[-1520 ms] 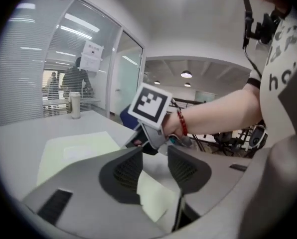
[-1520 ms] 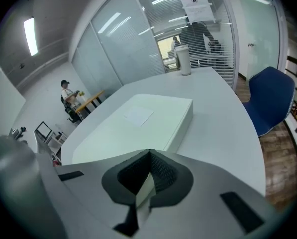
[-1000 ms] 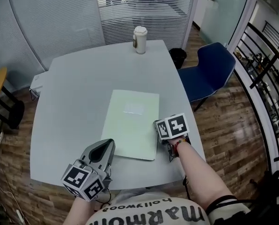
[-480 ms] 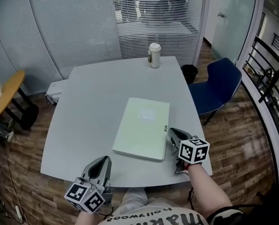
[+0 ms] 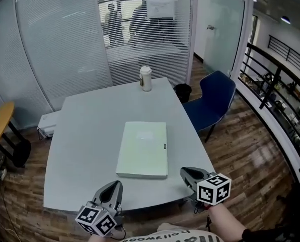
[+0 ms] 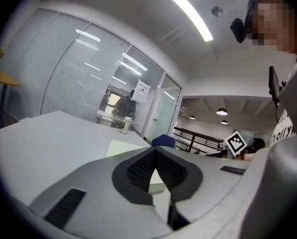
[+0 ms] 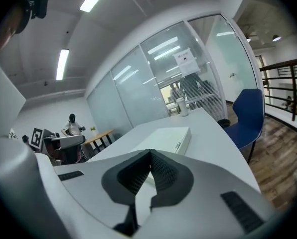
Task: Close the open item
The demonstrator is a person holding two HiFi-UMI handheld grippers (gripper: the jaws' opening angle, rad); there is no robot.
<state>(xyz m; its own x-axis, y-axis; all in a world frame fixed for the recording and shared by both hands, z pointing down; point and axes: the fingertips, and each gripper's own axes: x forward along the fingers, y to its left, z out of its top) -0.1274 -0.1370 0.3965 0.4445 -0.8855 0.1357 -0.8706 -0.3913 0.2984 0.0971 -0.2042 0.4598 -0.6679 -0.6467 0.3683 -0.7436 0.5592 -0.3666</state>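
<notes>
A pale green book (image 5: pixel 143 148) lies closed and flat in the middle of the grey table (image 5: pixel 84 135); it also shows as a pale slab (image 6: pixel 126 149) in the left gripper view and as a thick closed block (image 7: pixel 169 139) in the right gripper view. My left gripper (image 5: pixel 115 186) hovers over the table's near edge, left of the book, shut and holding nothing. My right gripper (image 5: pixel 185 173) is at the near right corner, a little off the book's right corner, shut and empty. Neither gripper touches the book.
A white lidded cup (image 5: pixel 146 78) stands at the table's far edge. A blue chair (image 5: pixel 211 101) sits to the right, with a black bin (image 5: pixel 182 92) beside it. Glass partitions with blinds stand behind. A railing (image 5: pixel 276 89) runs along the right, a small yellow table (image 5: pixel 0 122) at left.
Both grippers have drawn back toward me, away from the book. The head view has risen, so the table looks farther off. The book has stayed closed and still.
</notes>
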